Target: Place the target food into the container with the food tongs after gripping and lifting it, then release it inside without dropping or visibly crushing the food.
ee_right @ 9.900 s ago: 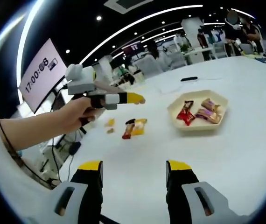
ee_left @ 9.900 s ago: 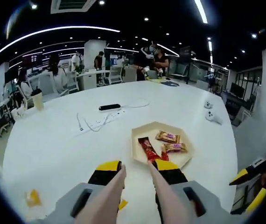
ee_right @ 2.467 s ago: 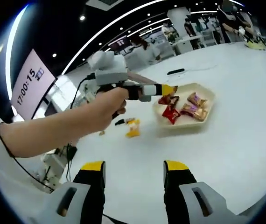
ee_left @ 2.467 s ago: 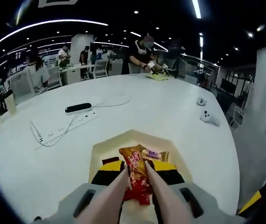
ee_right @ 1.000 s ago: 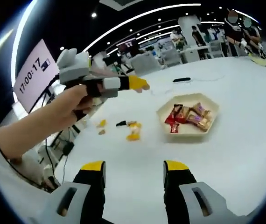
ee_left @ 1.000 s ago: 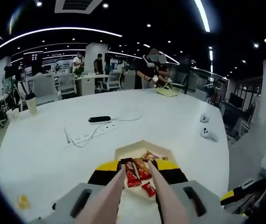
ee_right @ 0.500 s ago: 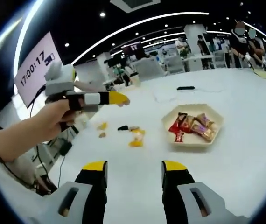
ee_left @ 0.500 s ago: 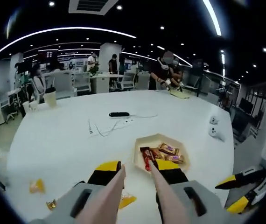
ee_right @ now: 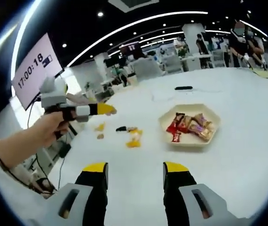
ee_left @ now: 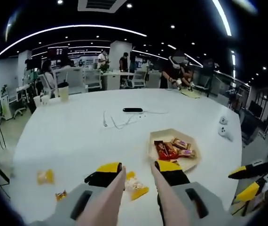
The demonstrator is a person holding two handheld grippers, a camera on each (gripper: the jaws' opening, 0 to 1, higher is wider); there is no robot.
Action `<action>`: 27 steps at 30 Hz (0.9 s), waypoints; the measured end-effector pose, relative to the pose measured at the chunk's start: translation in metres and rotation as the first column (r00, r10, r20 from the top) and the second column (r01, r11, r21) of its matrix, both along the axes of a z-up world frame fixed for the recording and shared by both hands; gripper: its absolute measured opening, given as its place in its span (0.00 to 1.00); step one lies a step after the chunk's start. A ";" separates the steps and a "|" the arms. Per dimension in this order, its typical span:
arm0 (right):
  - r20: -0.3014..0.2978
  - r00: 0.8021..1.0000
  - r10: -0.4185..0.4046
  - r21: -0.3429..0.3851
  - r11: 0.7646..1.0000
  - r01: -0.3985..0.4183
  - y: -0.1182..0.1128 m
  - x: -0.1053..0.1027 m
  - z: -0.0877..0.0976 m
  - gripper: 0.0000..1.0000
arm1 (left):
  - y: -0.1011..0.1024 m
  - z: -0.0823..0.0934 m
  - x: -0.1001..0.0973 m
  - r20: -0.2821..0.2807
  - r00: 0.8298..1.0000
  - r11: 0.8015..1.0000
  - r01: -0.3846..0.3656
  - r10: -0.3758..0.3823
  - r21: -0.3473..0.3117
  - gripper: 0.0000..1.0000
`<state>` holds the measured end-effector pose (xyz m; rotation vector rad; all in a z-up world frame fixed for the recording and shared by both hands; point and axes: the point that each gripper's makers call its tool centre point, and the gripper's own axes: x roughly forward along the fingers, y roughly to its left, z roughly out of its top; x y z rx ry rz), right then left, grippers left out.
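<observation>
We judged ourselves between transfers: left gripper [ee_left: 137, 176] jaws spread, empty, above yellow packet [ee_left: 137, 187] on table [ee_left: 68, 136]. Right gripper [ee_right: 135, 173] jaws apart, empty. Hexagonal tray [ee_left: 193, 162] held roughly four wrapped snacks [ee_left: 171, 148]. Three or four loose pieces remained. Next: descend, pinch packet gently.

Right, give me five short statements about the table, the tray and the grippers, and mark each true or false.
1. The hexagonal tray holds several wrapped snacks. True.
2. The left gripper grips a snack. False: its jaws stand apart with nothing between them.
3. A yellow packet lies on the table outside the tray. True.
4. The tray is round and blue. False: it is hexagonal and cream.
5. The right gripper is open. True.
</observation>
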<state>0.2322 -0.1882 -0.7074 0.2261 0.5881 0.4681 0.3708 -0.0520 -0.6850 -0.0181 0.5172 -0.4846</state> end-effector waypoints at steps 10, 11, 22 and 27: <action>-0.010 0.999 0.053 -0.044 0.998 -0.054 -0.002 -0.003 -0.003 0.47 | -0.001 -0.037 0.005 -0.074 0.996 0.998 -0.056 0.059 0.032 0.27; -0.015 0.998 0.063 -0.050 0.997 -0.064 -0.001 -0.004 -0.005 0.47 | -0.003 -0.043 0.005 -0.086 0.994 0.998 -0.060 0.062 0.032 0.27; -0.037 0.996 0.080 -0.043 0.996 -0.082 -0.003 0.002 -0.012 0.47 | -0.017 -0.077 0.007 -0.150 0.985 0.996 -0.086 0.090 0.032 0.27; -0.037 0.994 0.100 -0.022 0.995 -0.101 0.000 0.001 -0.008 0.49 | -0.009 -0.091 0.014 -0.169 0.972 0.987 -0.160 0.161 0.022 0.27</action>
